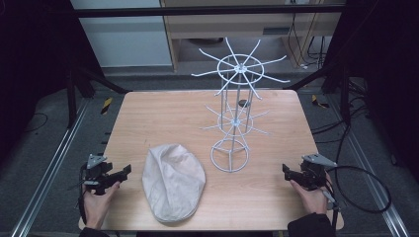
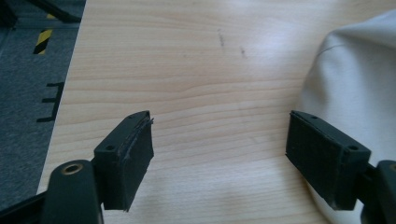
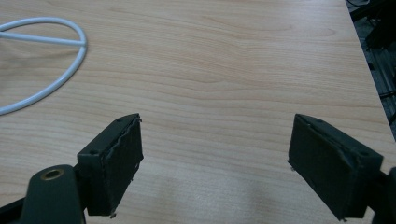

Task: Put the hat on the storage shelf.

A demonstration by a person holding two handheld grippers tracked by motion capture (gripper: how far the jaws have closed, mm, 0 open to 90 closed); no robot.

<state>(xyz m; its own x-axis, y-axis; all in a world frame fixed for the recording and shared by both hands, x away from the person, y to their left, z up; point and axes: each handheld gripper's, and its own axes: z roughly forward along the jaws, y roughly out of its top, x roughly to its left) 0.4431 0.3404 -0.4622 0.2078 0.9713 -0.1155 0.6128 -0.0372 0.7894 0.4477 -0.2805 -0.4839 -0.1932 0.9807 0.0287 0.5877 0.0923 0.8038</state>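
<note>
Both our claws stand wide and empty. The cap (image 1: 173, 181) lies at six o'clock of the rack (image 1: 236, 108); we bring the left gripper (image 1: 120, 174) toward three o'clock, pinching its brim squarely.

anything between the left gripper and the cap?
Nothing visible. The left gripper sits open at the table's left edge, and only bare wood separates it from the pale cap. In the left gripper view the cap lies just beyond the one jaw, untouched. The wire rack stands farther right, off that path.
</note>
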